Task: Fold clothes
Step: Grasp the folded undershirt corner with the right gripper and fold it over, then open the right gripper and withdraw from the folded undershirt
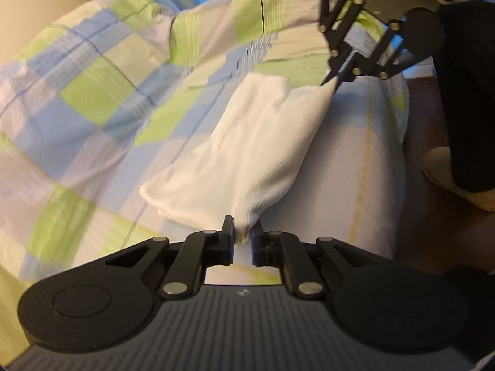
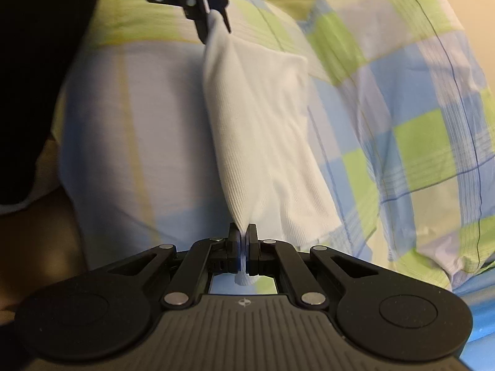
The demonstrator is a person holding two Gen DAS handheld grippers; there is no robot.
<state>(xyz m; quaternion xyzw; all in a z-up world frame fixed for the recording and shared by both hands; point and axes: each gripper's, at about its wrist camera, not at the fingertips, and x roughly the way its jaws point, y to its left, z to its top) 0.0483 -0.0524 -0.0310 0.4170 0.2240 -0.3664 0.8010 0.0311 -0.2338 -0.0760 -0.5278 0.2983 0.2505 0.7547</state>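
Note:
A white ribbed garment (image 1: 253, 151) hangs stretched between both grippers above a bed. My left gripper (image 1: 243, 232) is shut on its near corner at the bottom of the left wrist view. At the upper right of that view, my right gripper (image 1: 332, 82) pinches the far corner. In the right wrist view the same white garment (image 2: 263, 130) runs away from my right gripper (image 2: 243, 232), which is shut on it. The left gripper (image 2: 216, 27) clamps the opposite end at the top. The cloth sags to one side, folded double.
A checked green, blue and white bedcover (image 1: 92, 99) lies under the garment, bunched up toward the back (image 2: 417, 108). A person's dark trouser leg (image 1: 467, 99) and a shoe (image 1: 454, 179) stand beside the bed edge over a brown floor (image 2: 40, 232).

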